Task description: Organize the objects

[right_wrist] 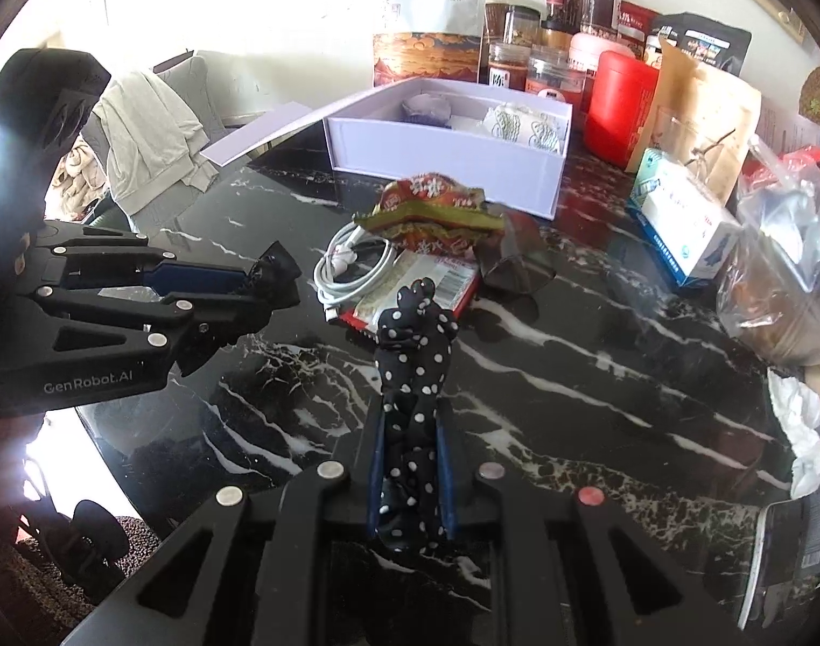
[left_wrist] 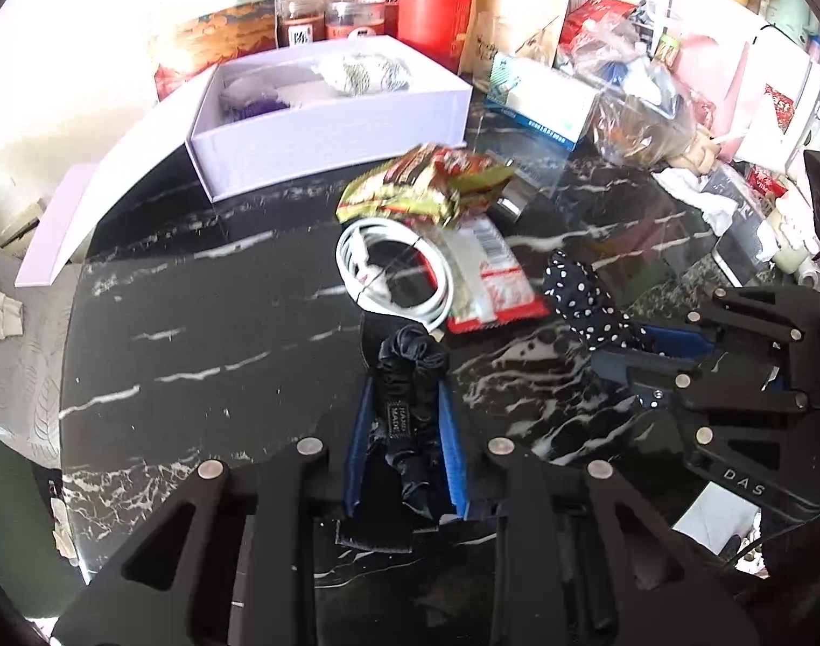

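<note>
A: What do the left gripper [left_wrist: 407, 377] and its fingers [left_wrist: 364, 420] have?

B: They are clamped tight on a black satin scrunchie [left_wrist: 410, 371], just above the dark marble desk [left_wrist: 205, 334].

A: And the right gripper [right_wrist: 410, 420]?

B: Its fingers [right_wrist: 376, 463] are closed on a black polka-dot scrunchie [right_wrist: 412, 355], which sticks up past the tips.

A: What lies beyond them?

B: A coiled white cable [left_wrist: 393, 264] touching a red-and-white packet [left_wrist: 490, 280], then a crumpled snack wrapper [left_wrist: 431, 183]. Farther back stands an open white box [left_wrist: 329, 129] with small things inside, with jars [left_wrist: 302, 5] behind it.
</note>
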`<state>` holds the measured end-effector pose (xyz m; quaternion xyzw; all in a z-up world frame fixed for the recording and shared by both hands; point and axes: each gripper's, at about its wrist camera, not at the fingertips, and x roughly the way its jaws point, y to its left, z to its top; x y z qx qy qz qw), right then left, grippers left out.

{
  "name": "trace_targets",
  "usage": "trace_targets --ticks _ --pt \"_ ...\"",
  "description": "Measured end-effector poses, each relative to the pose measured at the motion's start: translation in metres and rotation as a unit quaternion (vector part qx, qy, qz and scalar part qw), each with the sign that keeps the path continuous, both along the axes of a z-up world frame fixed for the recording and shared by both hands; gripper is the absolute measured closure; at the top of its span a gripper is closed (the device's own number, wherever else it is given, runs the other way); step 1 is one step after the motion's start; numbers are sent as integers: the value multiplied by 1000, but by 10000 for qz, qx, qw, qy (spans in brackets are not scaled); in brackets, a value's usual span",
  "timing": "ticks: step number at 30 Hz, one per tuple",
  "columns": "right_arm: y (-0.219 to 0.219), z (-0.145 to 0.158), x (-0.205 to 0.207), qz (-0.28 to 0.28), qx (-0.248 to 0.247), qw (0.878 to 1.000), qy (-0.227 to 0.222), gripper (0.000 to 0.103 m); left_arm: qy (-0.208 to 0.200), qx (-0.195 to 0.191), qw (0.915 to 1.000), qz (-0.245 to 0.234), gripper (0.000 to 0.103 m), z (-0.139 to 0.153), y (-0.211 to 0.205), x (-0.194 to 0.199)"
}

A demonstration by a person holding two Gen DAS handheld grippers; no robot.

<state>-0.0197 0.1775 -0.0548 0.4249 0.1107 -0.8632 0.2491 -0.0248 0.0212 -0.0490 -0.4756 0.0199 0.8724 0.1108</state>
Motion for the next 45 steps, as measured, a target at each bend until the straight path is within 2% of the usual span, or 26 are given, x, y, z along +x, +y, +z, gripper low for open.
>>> trace_targets --ticks 6,13,20,27,34,45 --pt "4 19 2 7 18 9998 216 87 60 25 10000 -64 80 17 8 -2" --pt "5 44 -2 49 -23 9990 452 87 348 10 9994 -63 80 47 12 -10" --pt "0 64 -13 172 19 9978 639 87 435 95 9990 -27 80 71 4 -23" --pt "-6 77 -32 272 -12 9969 732 87 614 -8 9981 9 80 94 -5 -46" --pt "-10 83 -60 326 -45 9965 762 87 638 43 9979 19 80 103 -13 -77" --pt "-17 84 -118 334 -53 9967 745 87 535 100 9985 45 80 96 -20 -142"
